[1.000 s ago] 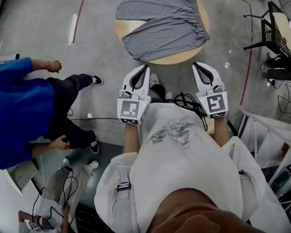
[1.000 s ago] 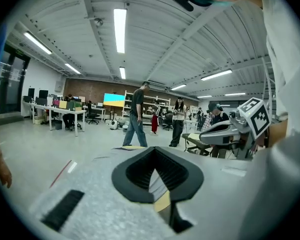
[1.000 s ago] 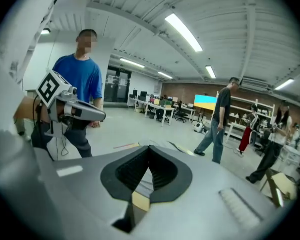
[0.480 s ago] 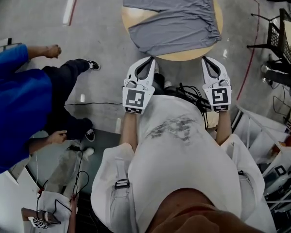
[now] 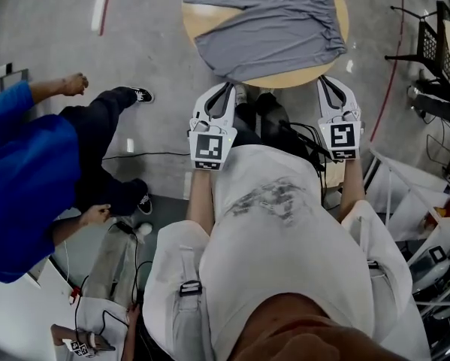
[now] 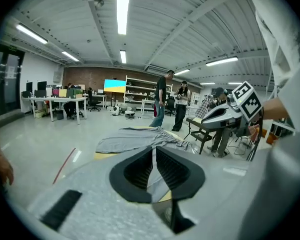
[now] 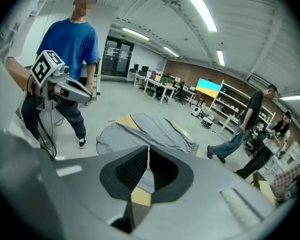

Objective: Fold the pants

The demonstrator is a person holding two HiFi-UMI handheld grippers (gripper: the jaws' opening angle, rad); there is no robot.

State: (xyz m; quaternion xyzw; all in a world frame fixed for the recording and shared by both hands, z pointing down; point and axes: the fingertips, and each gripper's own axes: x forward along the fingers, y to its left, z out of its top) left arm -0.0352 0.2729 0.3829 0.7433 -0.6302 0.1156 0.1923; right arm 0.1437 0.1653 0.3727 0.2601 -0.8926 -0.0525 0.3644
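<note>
The round wooden table (image 5: 303,79) is covered by flat grey cloth pants (image 5: 266,17), unfolded so far. The left gripper (image 5: 228,86) and right gripper (image 5: 324,80) are held just short of it. Both are empty, with jaws just cracked open. Wider opening's probably needed before the near edge gets pinched.

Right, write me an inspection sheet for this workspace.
Surface: round wooden table on a grey floor.
Job's things: grey pants spread flat, covering most of the table.
Clutter: nothing seen on the table.
Grippers: left gripper and right gripper at the near rim, jaws just opening, a narrow slit apart, nothing between them.
Cables: black cables bunched at the wearer's waist; thin cable across the floor.
Surroundings: person in blue to the left; black wire rack to the right.
</note>
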